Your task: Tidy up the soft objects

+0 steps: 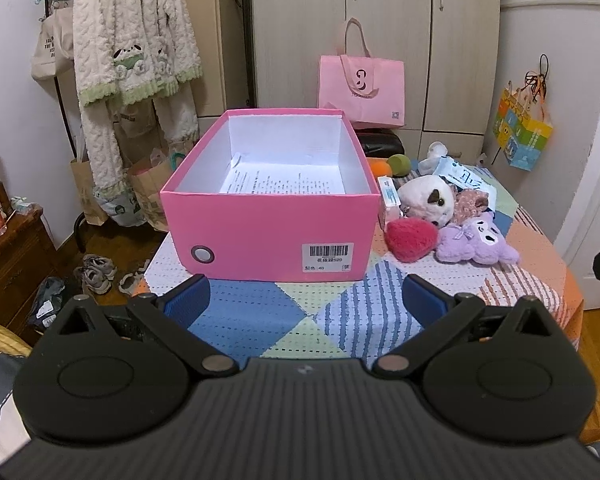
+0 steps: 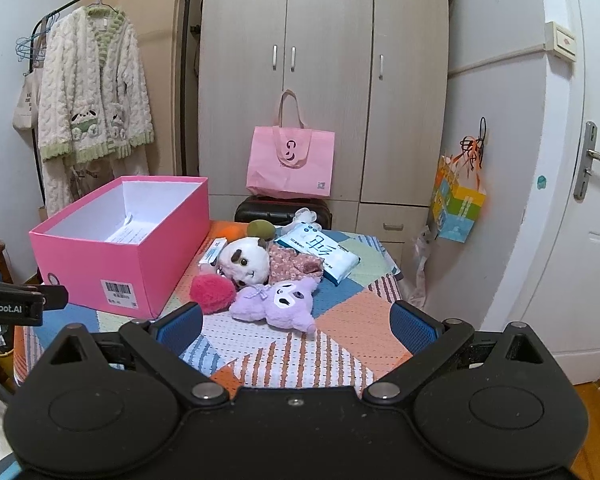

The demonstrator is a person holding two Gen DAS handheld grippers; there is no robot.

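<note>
An open pink box (image 1: 268, 236) (image 2: 112, 256) stands on the patchwork table, holding only a printed sheet (image 1: 276, 182). Right of it lie soft toys: a red plush (image 1: 410, 238) (image 2: 212, 293), a purple plush (image 1: 476, 240) (image 2: 280, 304), a white panda-like plush (image 1: 428, 196) (image 2: 246, 260), a floral cloth (image 2: 296, 264), plus green (image 2: 260, 228) and orange (image 1: 380, 168) balls. My left gripper (image 1: 306, 300) is open and empty in front of the box. My right gripper (image 2: 296, 324) is open and empty, just short of the purple plush.
A tissue pack (image 2: 320, 252) and a small carton (image 2: 212, 254) lie among the toys. A pink tote bag (image 2: 290, 164) stands on a black case behind the table. A robe hangs on a rack (image 2: 92, 92) at left. A door (image 2: 580, 200) is at right.
</note>
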